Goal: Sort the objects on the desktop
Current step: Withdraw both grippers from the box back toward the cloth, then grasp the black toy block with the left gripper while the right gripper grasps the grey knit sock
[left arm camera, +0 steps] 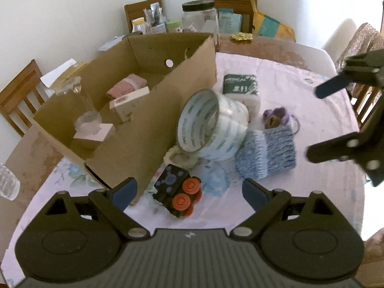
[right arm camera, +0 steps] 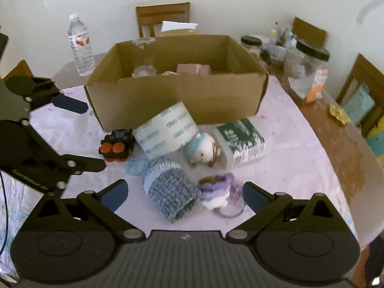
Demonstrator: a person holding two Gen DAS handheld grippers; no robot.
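Right wrist view: right gripper (right arm camera: 184,193) open over blue knitted sleeve (right arm camera: 168,192); left gripper (left arm camera: 189,193) open above toy train (left arm camera: 176,193); cardboard box (right arm camera: 177,100) far.

Home dining rm: wooden chairs (right arm camera: 163,18), clothed table (right arm camera: 300,168), jars (right arm camera: 309,69).

Brown cardboard box (right arm camera: 177,100); pale pink tablecloth (right arm camera: 283,158) with faint blue floral print on a worn brown table (right arm camera: 345,153). Tape roll (right arm camera: 165,129) white with green lettering. Knit sleeve (right arm camera: 168,192) mottled blue-grey, pale blue band. Toy block (left arm camera: 176,193) black, purple dots, orange-red round caps. Packet (right arm camera: 240,141) dark green and white. Small crochet pouch (right arm camera: 216,189) lilac and white (contents brownish, unclear). Hand-held gripper (right arm camera: 184,192) black with blue pads.
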